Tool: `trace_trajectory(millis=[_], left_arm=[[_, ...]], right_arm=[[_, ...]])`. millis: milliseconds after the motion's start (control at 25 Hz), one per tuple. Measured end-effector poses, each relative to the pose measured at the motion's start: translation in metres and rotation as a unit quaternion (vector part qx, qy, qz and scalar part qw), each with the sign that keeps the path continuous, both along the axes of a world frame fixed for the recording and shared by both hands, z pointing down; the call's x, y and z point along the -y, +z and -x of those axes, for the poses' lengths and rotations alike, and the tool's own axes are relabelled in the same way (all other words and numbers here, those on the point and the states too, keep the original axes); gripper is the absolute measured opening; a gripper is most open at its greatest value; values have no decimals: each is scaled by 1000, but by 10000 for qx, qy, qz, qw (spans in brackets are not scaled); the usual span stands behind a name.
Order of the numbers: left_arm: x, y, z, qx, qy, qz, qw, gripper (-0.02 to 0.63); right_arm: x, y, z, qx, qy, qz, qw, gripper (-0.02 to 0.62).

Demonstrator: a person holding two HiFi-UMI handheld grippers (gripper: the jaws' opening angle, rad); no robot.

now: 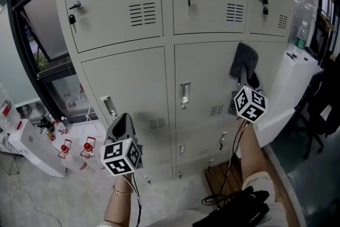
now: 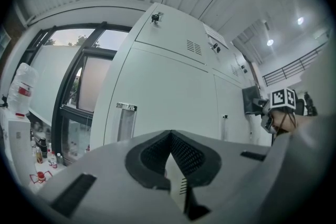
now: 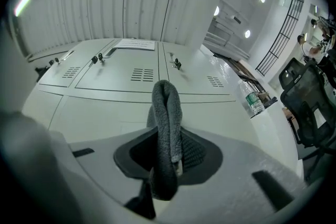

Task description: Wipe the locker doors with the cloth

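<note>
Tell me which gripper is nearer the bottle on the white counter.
Right. The right gripper, shut on the cloth, is just left of and below the bottle; the left gripper hangs low at the far left.

The cloth (image 1: 243, 64) sits before the lockers (image 1: 133, 82), chair (image 1: 325, 109) rightward.

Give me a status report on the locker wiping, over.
Right claw shut on grey cloth, raised at a middle-row locker door, contact unclear. Left claw shut, empty, held low. Nothing in the way.
</note>
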State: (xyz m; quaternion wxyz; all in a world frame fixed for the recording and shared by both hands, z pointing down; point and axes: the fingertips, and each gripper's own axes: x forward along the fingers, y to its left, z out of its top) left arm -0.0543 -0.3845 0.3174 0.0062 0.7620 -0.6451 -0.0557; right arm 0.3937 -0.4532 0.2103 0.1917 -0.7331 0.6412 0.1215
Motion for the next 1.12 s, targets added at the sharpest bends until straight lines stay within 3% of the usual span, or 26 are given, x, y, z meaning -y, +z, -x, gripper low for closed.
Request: trace_trajectory(millis=[400,760,1120], left_arm=[[-5,6,13,17,-16,56,10000,3],[-23,17,60,-3,-239,165,9996,3],[-45,36,129,136,-595,329,9976,3]], right_arm=[[-45,2,95,-46,-927,-476,9945,75],[-71,26,261,-432,-2124,-642,9741,77],[-94,75,423,-714,-3254,-464,9417,77]])
